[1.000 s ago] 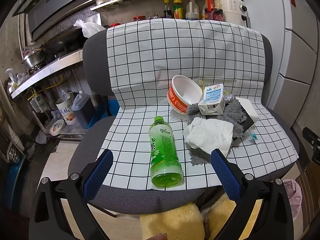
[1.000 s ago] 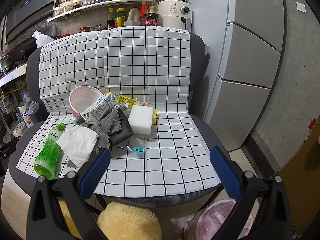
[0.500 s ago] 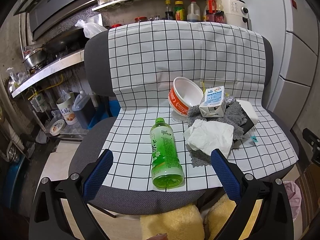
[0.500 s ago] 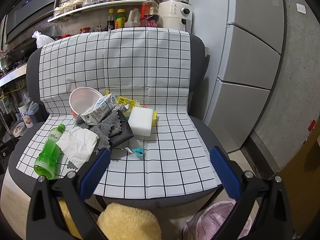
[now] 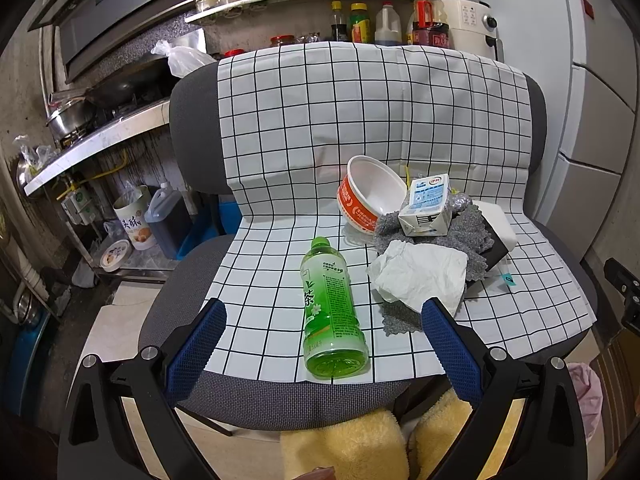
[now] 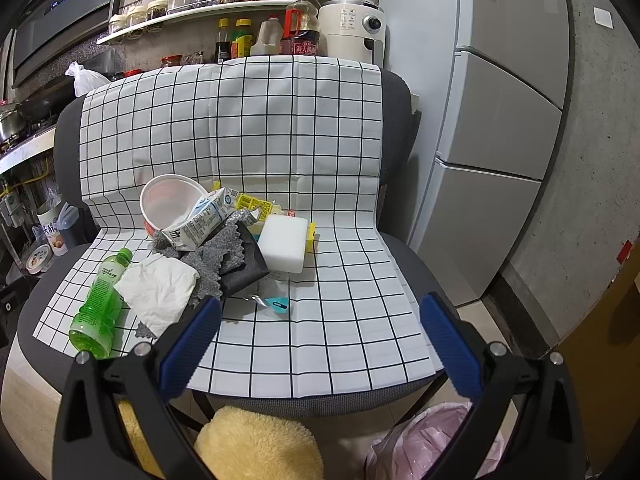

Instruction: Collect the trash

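Both grippers, left gripper (image 5: pixel 324 340) and right gripper (image 6: pixel 320 336), hang wide open and empty. Green bottle (image 5: pixel 330 304) lies near-left on the seat; looks light, slick, rolls easily, so I'd pinch mid-body.

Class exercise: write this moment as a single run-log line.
phase: approach | left gripper: open, empty, facing green bottle | right gripper: open, empty | tissue, milk carton, bowl: untouched on chair

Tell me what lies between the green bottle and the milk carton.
The crumpled white tissue on the grey cloth, seen in the left wrist view between green bottle and milk carton.
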